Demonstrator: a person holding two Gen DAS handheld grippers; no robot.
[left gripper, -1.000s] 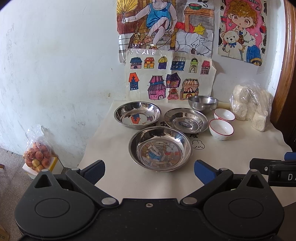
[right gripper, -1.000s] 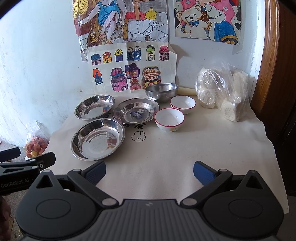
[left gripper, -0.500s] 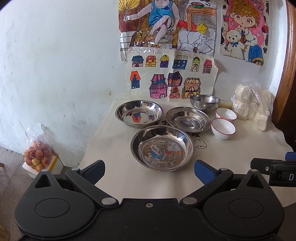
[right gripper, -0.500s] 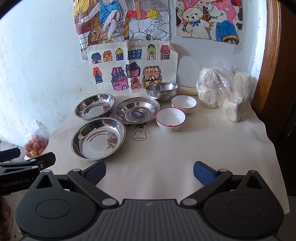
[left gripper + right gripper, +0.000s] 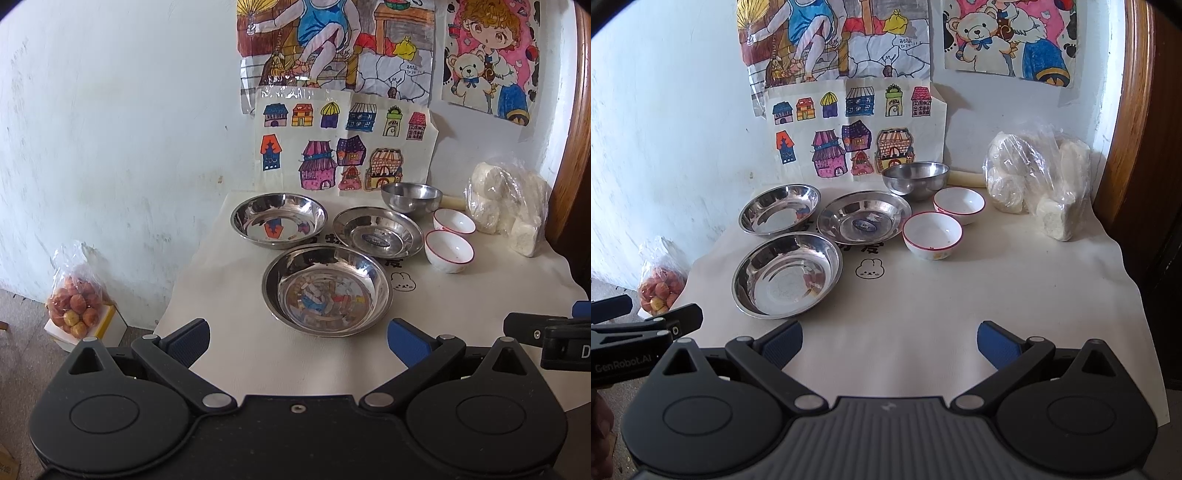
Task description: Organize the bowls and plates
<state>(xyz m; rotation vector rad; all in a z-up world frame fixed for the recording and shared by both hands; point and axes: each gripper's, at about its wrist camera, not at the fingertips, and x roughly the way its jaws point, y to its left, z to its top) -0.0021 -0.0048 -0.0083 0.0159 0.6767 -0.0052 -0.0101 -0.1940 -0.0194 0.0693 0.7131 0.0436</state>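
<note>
Three steel plates sit on the cloth-covered table: a near one, a far-left one, and a middle one. Behind them stands a steel bowl. Two white bowls with red rims stand to the right, near and far. My left gripper is open at the table's near edge, just short of the near plate. My right gripper is open over bare cloth, holding nothing.
A plastic bag of white buns lies at the back right beside a wooden door frame. Drawings hang on the wall behind. A bag of fruit rests on the floor at the left. The cloth drapes over the table's edges.
Both grippers have risen slightly and drawn back a little, so the dishes sit lower in view. Nothing on the table has moved.
</note>
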